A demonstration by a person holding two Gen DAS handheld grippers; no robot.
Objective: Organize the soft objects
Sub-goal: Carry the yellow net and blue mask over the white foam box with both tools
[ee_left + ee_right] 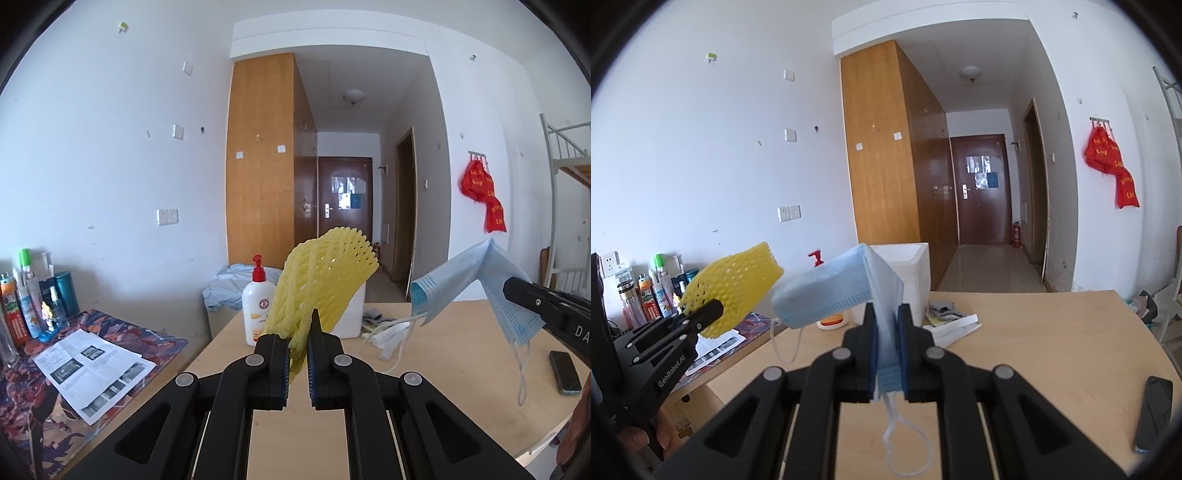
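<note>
My left gripper (298, 341) is shut on a yellow foam fruit net (325, 280) and holds it up above the wooden table (443, 387). The net also shows in the right wrist view (735, 286), with the left gripper (714, 308) at the left. My right gripper (886, 338) is shut on a blue face mask (846, 291), held in the air; its ear loops dangle below. In the left wrist view the mask (476, 284) hangs from the right gripper (517, 291) at the right. A white foam box (908, 273) stands behind both on the table.
A lotion pump bottle (257, 302) stands by the box. Socks and white items (384, 325) lie to the right of the box. A black phone (564, 372) lies at the table's right edge. A lower side table (92, 354) at the left holds bottles and a printed sheet.
</note>
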